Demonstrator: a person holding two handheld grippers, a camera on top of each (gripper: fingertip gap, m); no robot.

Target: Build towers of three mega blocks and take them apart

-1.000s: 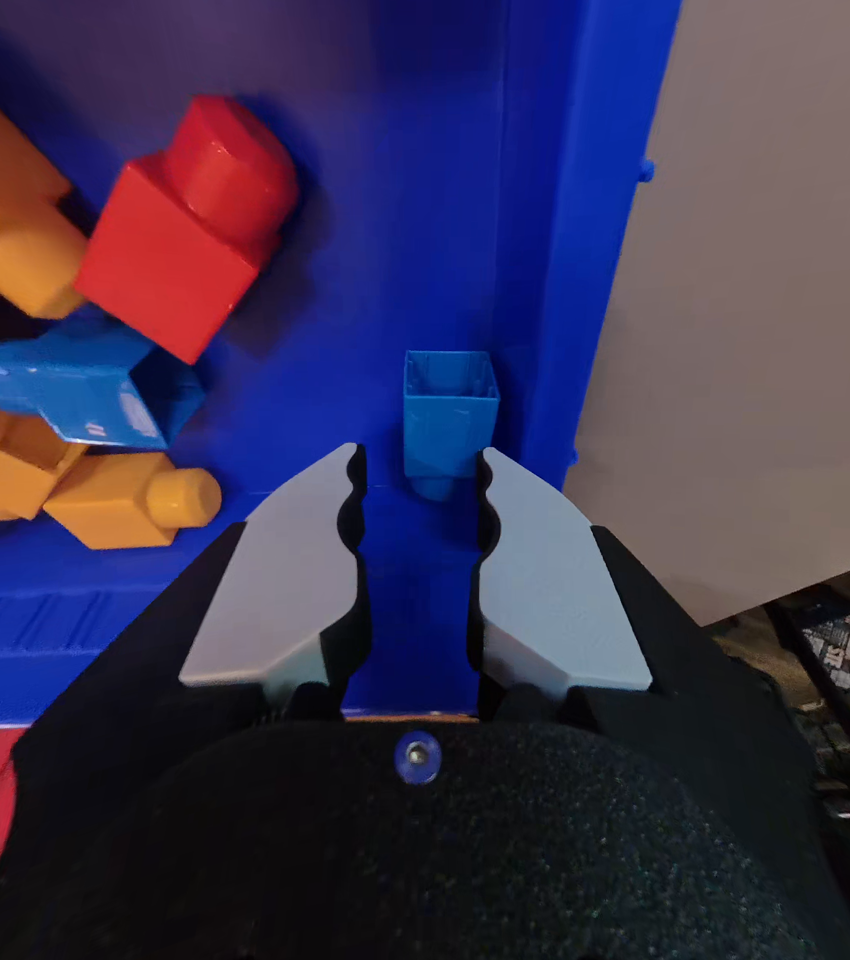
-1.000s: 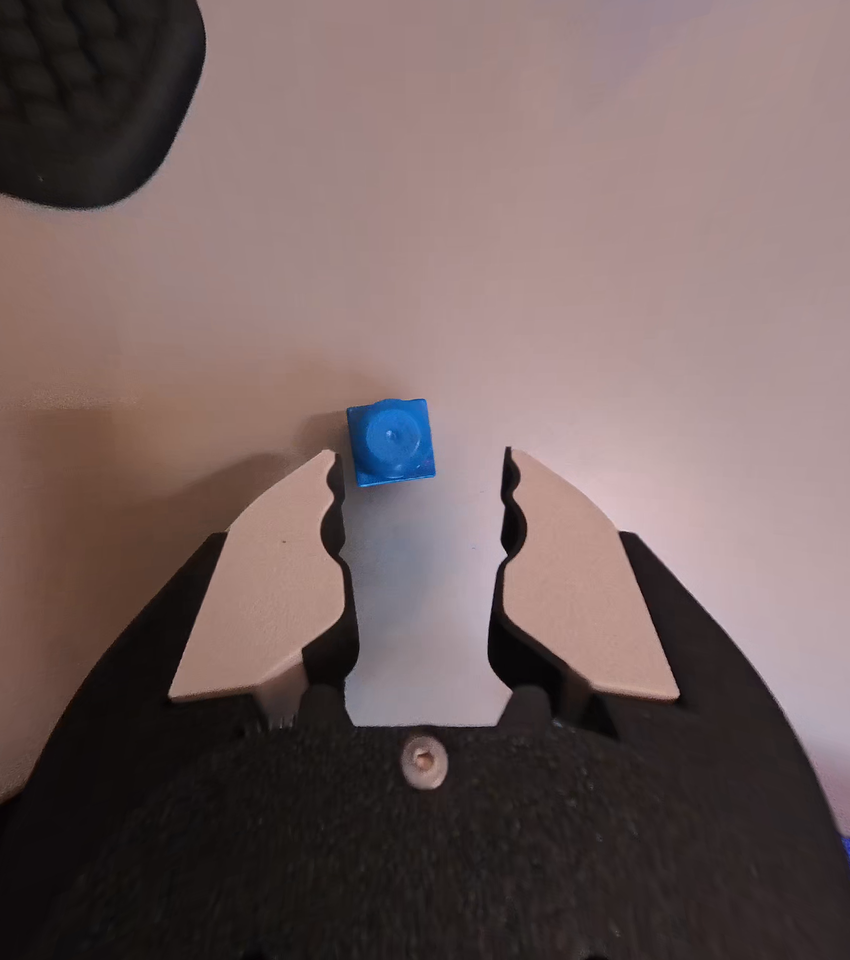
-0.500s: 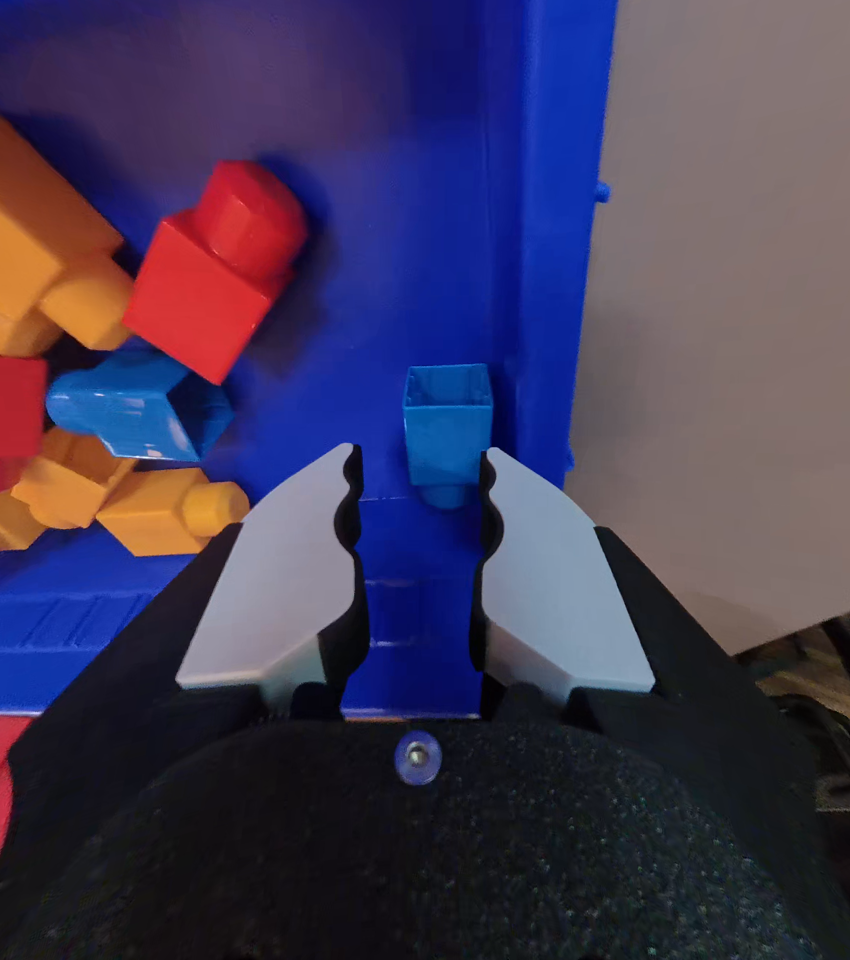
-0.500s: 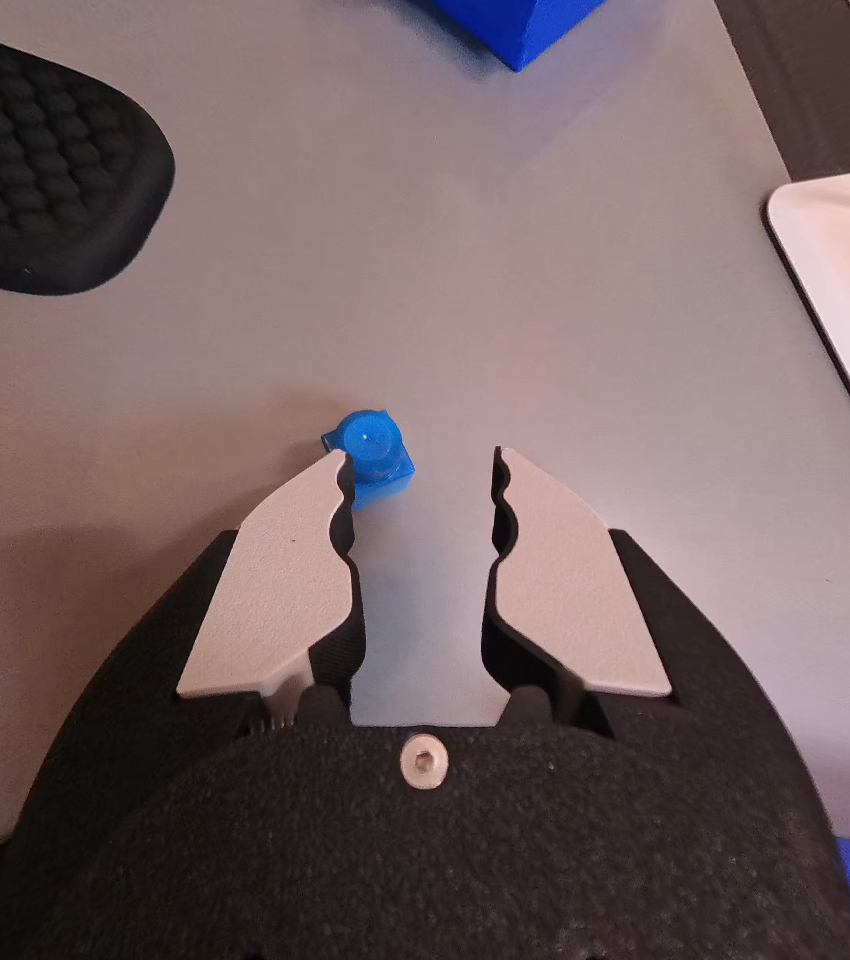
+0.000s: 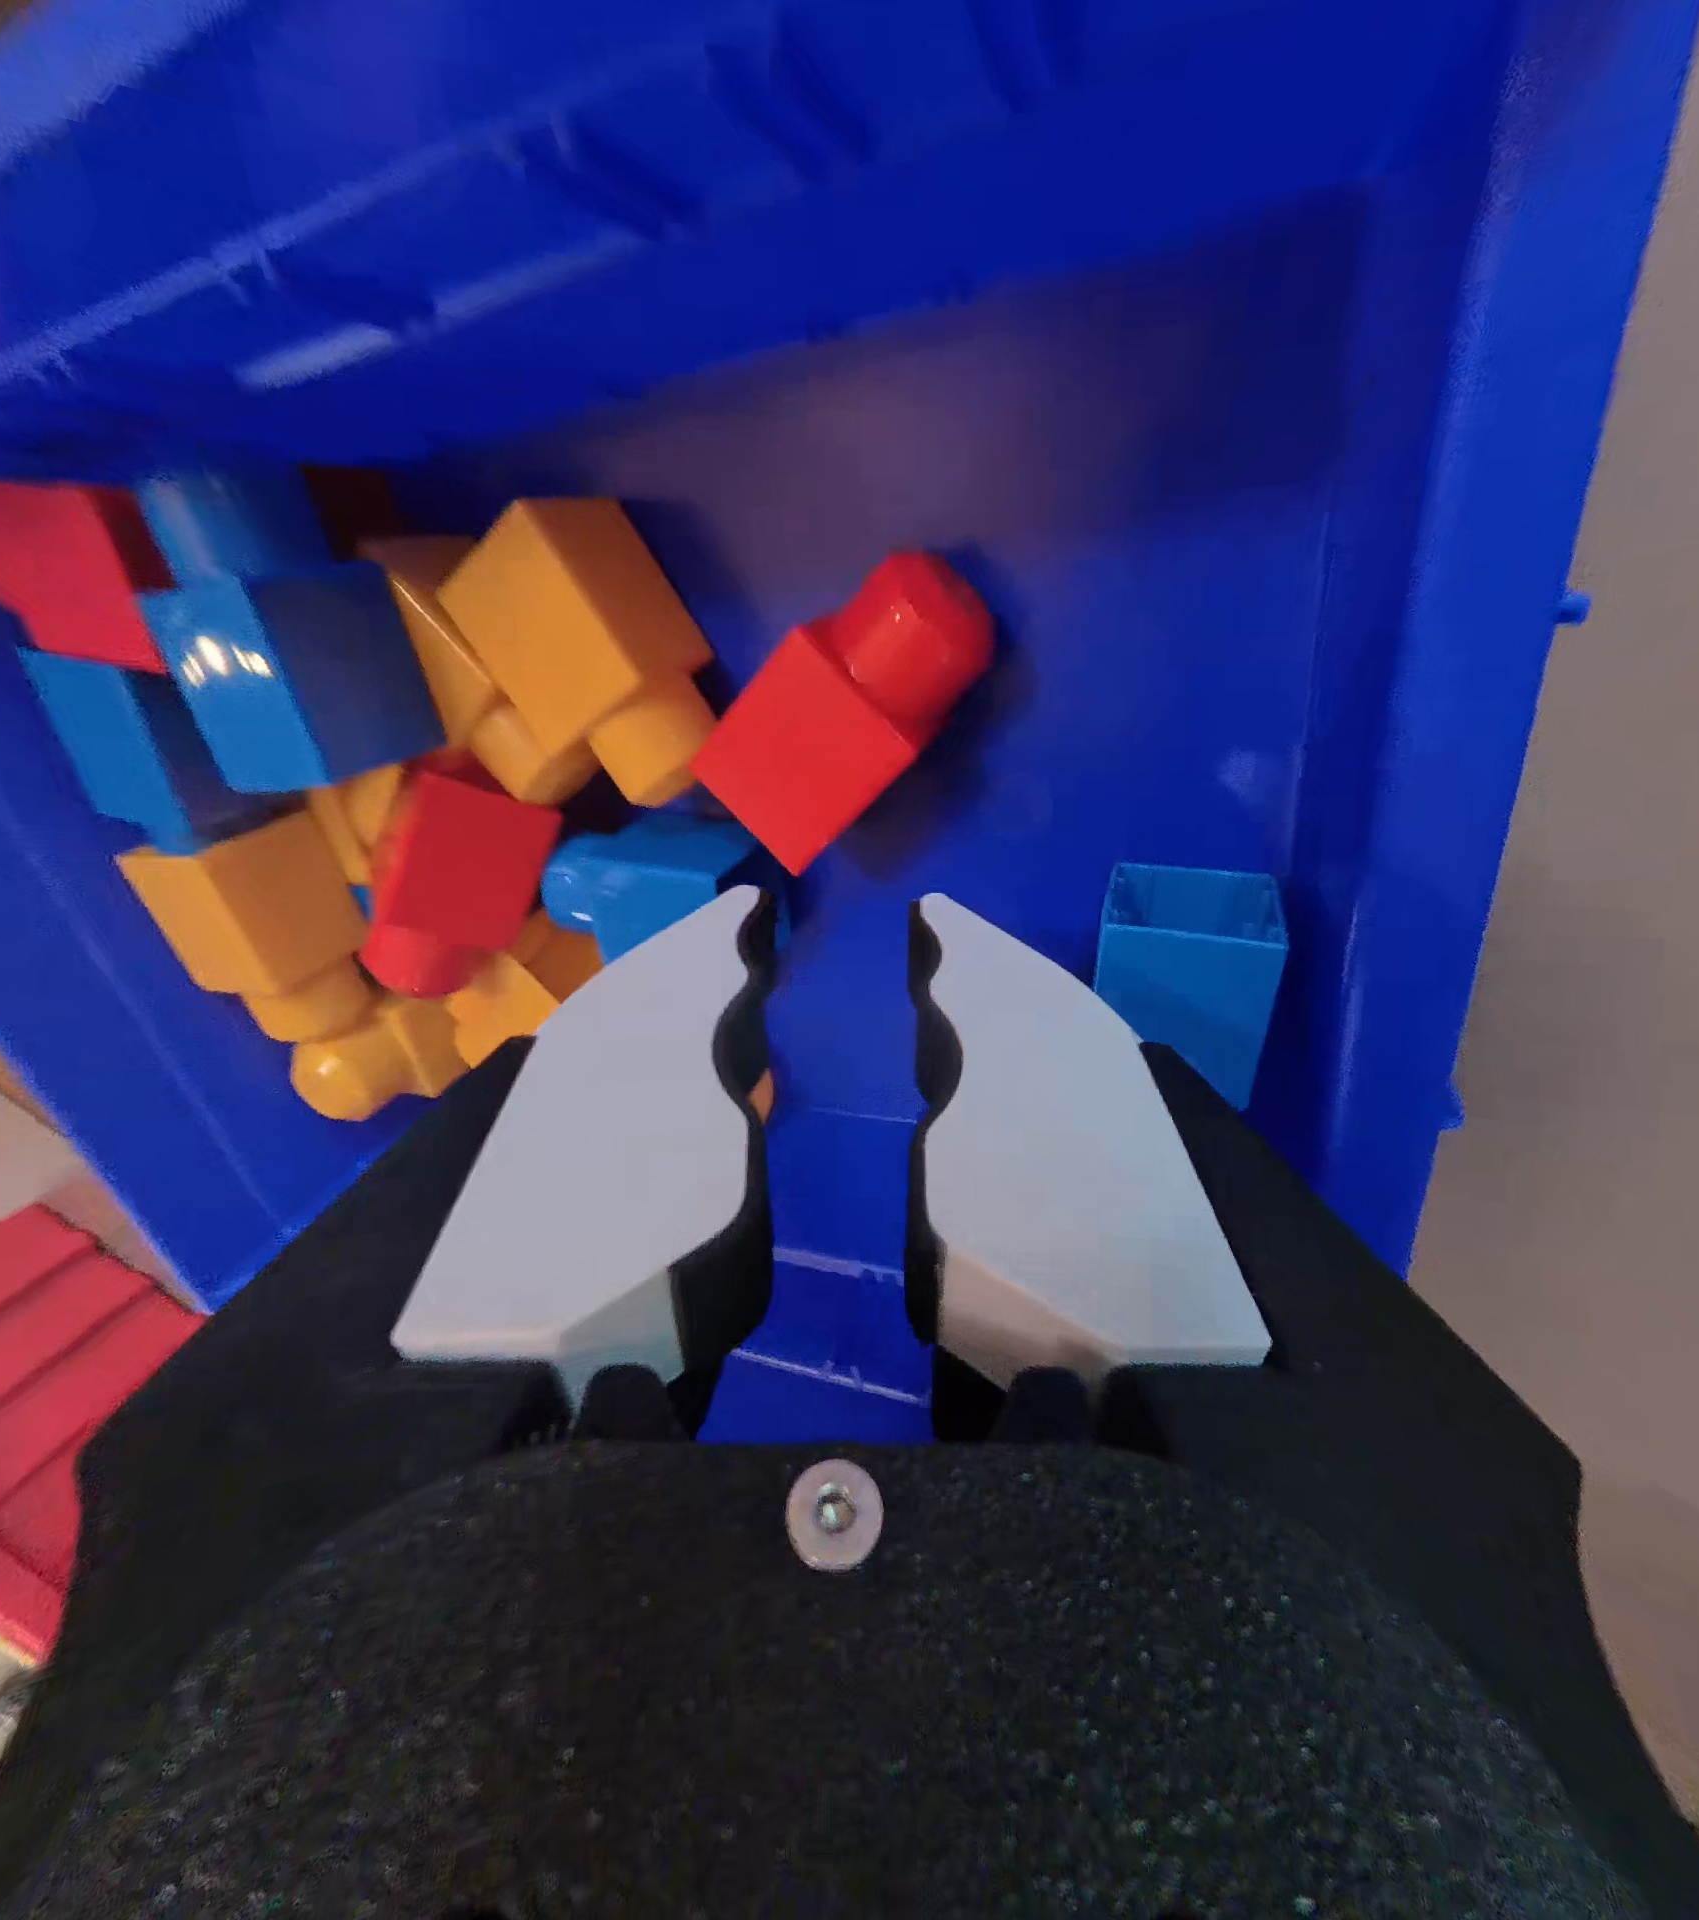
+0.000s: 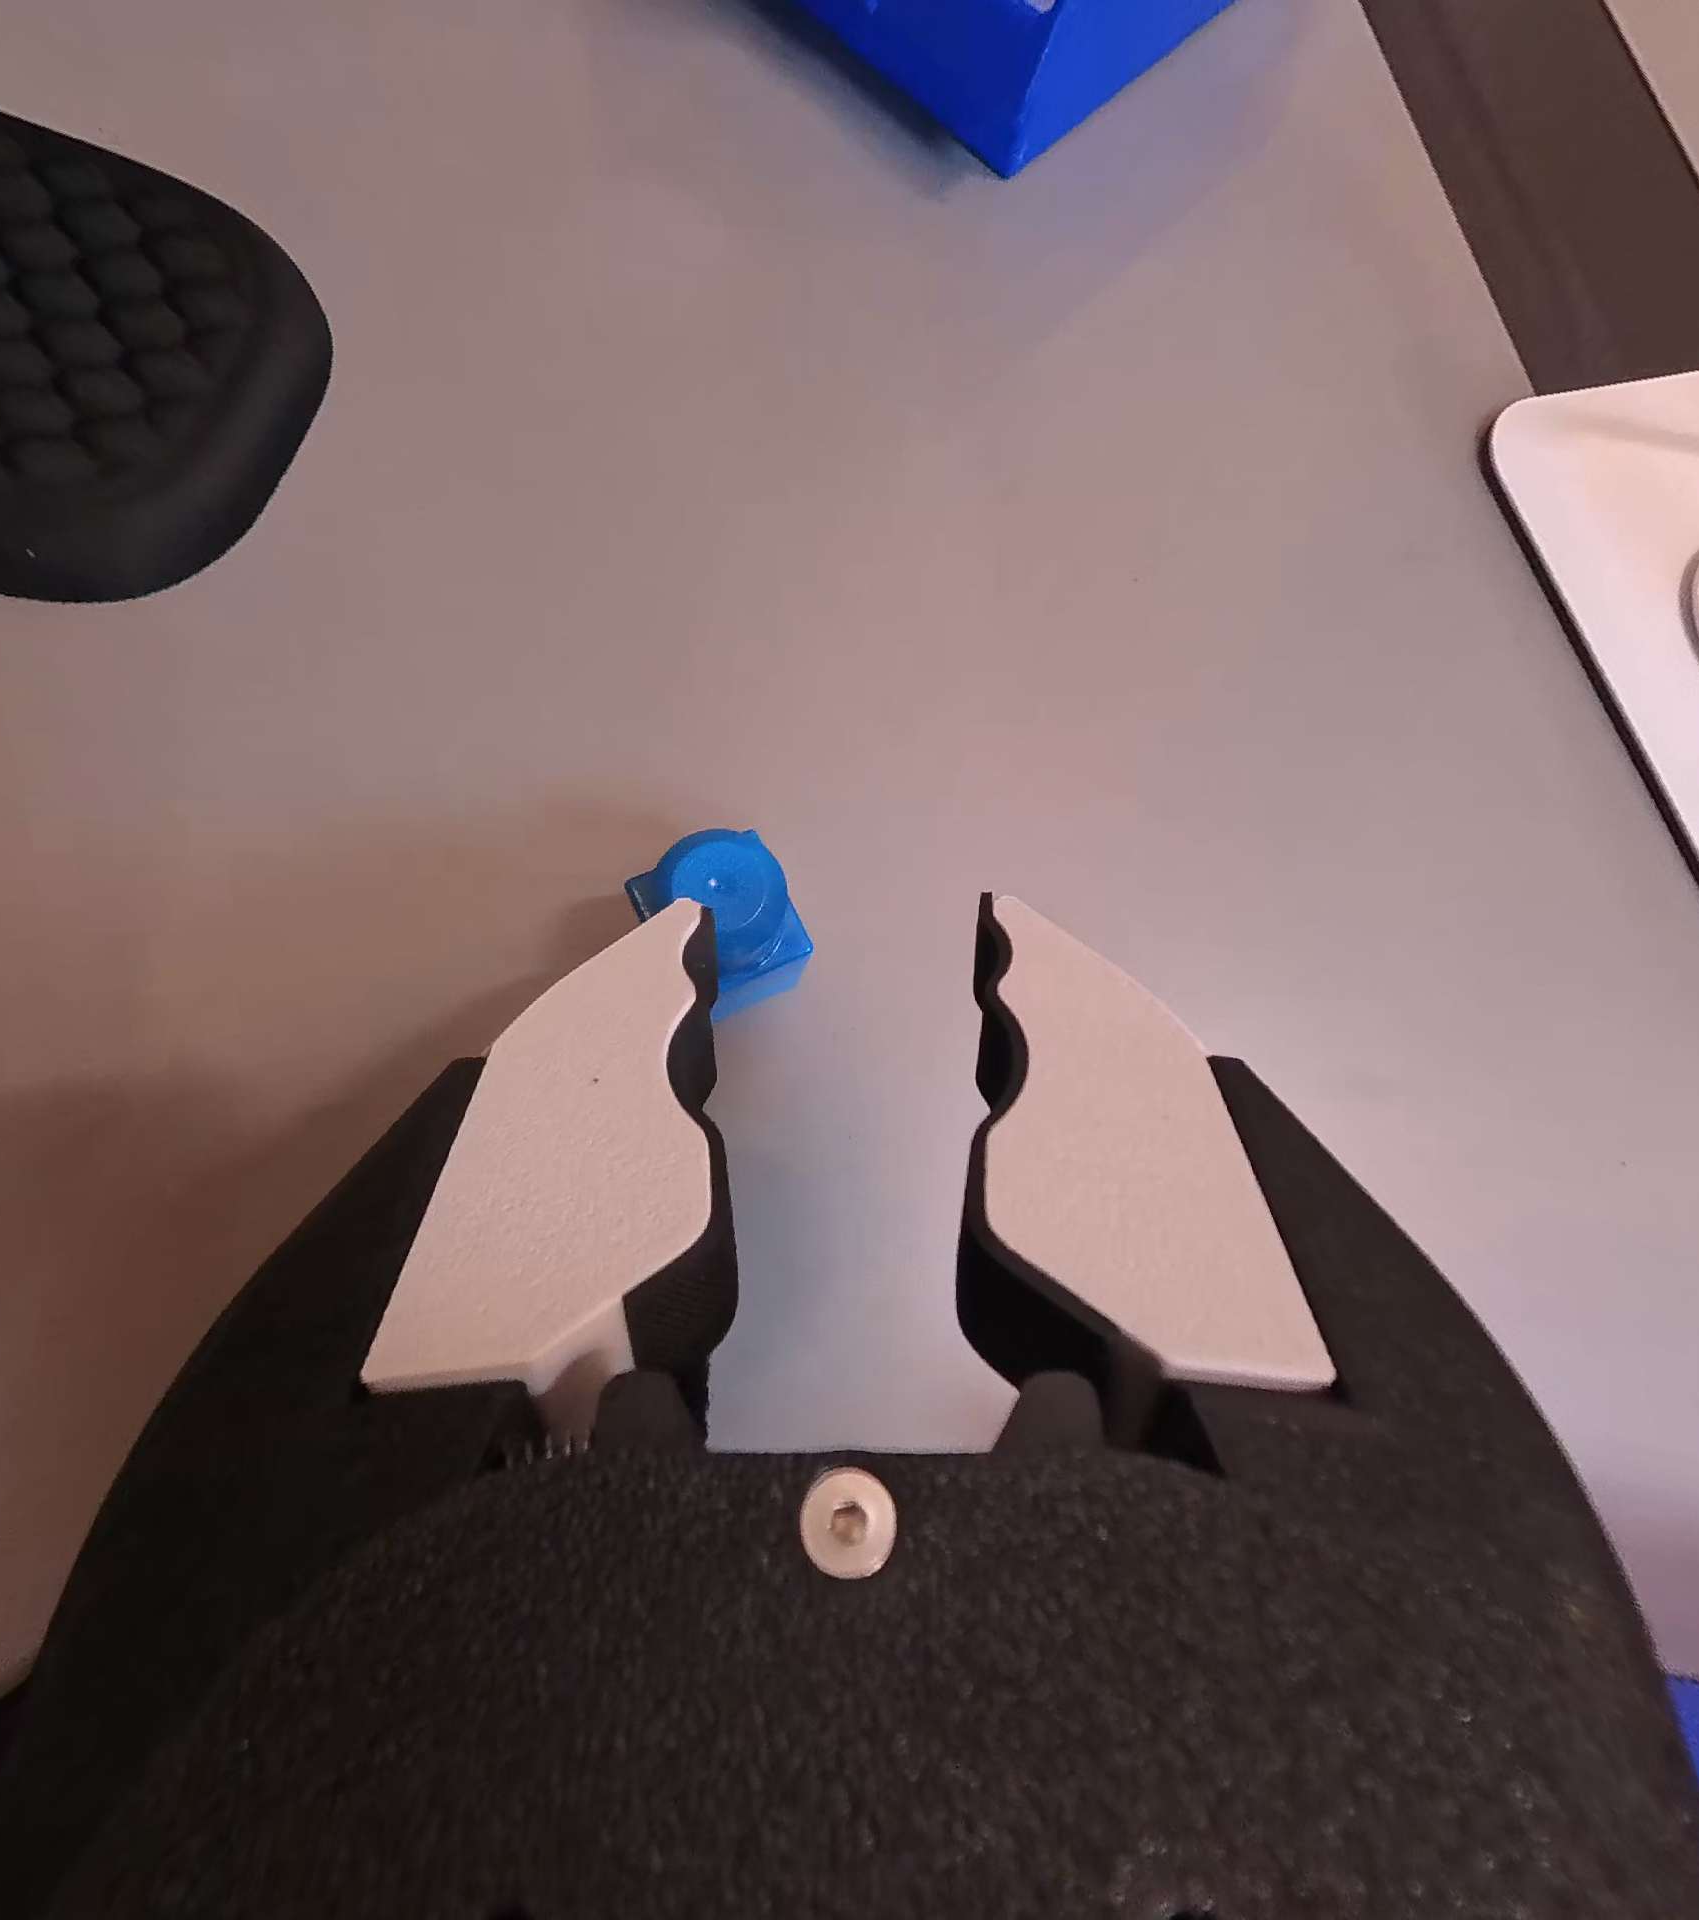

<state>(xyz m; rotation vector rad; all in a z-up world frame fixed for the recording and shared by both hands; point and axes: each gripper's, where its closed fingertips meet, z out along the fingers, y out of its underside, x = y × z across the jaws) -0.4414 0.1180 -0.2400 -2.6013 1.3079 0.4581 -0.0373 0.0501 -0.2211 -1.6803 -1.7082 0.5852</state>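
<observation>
The blue bin (image 5: pixel 1396 416) keeps the loose blocks corralled, a red block (image 5: pixel 824 727) lying on top beside orange ones, and a light blue block (image 5: pixel 1188 966) tucked against its right wall. The left gripper (image 5: pixel 840 914) hangs over them, fingers narrowly parted and empty, probably choosing. On the grey surface (image 6: pixel 928 520), a small blue block (image 6: pixel 741 925) stands stud-up as a likely tower base; the right gripper (image 6: pixel 840 914), fingers wide and empty, has its left finger overlapping it.

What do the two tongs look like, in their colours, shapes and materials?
The left tongs and right tongs look alike: two pale grey wedge fingers with wavy black inner pads, on a black body with a rough speckled surface and one silver screw. No cables, sleeves or markings show.
</observation>
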